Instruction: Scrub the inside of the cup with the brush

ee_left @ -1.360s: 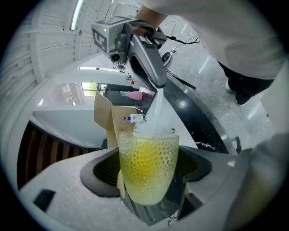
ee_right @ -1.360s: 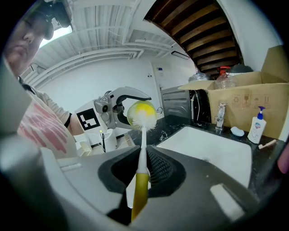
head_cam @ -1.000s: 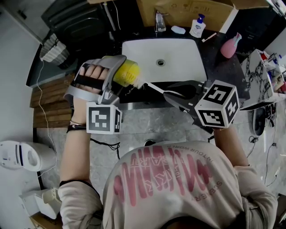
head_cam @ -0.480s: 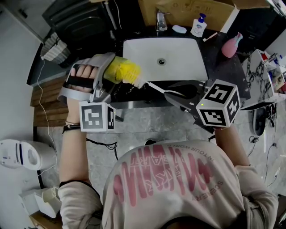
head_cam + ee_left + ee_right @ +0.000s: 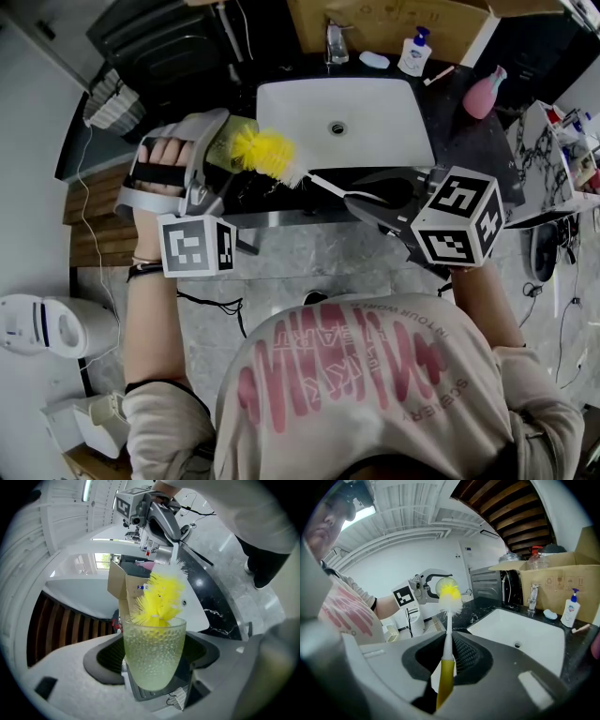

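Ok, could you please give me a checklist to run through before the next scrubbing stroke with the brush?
1. Cup clamped in left hand-held gripper: ok.
2. Brush handle clamped in right hand-held gripper: ok.
3. Bristles lined up with the cup mouth: ok.
4. Bristles deep inside the cup: not ok, mostly above the rim.
5. Water or soap in the cup: cannot tell.
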